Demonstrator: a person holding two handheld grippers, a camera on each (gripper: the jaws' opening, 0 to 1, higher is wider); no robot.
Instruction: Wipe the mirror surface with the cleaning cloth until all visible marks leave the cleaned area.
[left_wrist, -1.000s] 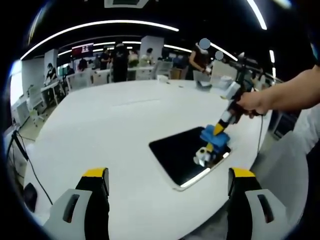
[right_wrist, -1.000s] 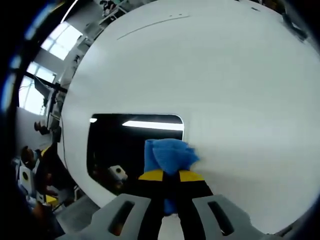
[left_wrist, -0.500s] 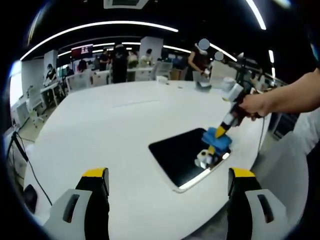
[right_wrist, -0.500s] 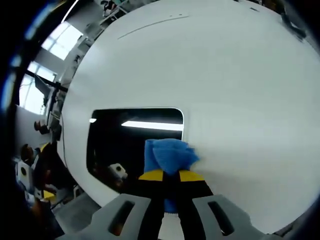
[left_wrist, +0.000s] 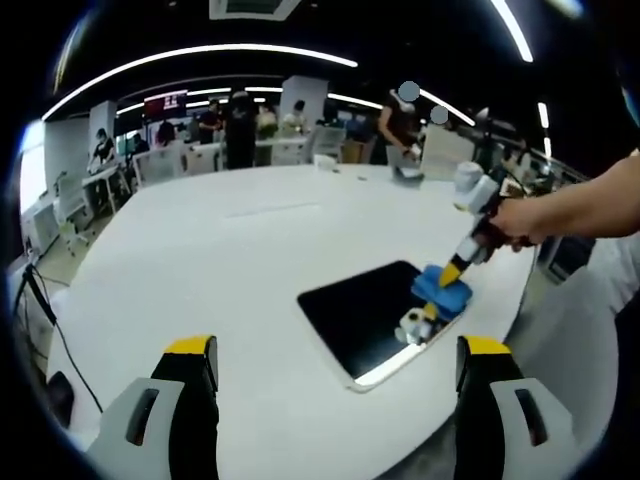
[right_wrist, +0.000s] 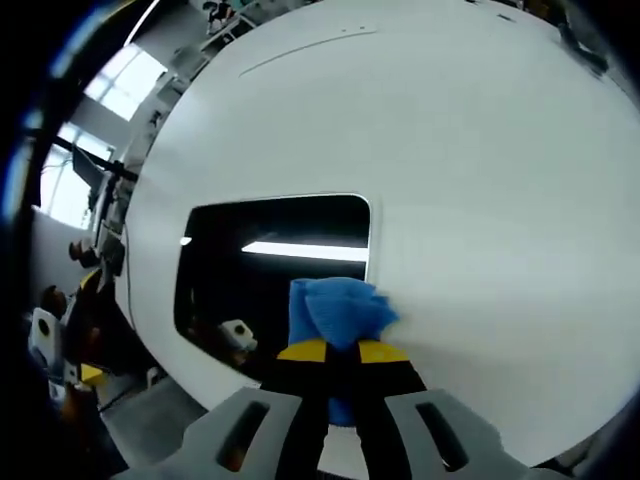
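A dark rectangular mirror (left_wrist: 375, 310) (right_wrist: 270, 260) lies flat on the white round table (left_wrist: 220, 260). My right gripper (right_wrist: 339, 352) is shut on a blue cleaning cloth (right_wrist: 335, 310), and the cloth presses on the mirror's edge. From the left gripper view that same gripper (left_wrist: 463, 260) comes in from the right with a person's hand on it, holding the blue cloth (left_wrist: 442, 290) down at the mirror's near right side. My left gripper (left_wrist: 335, 355) stands open well short of the mirror, with nothing between its jaws.
The table's edge (left_wrist: 500, 330) runs just right of the mirror. A black cable (left_wrist: 45, 320) hangs at the left. Desks and several people fill the back of the room (left_wrist: 240, 130). The table beyond the mirror is bare white (right_wrist: 450, 150).
The right gripper has slid the cloth toward the right, along the mirror toward its edge near the table rim. The left gripper has stayed still.
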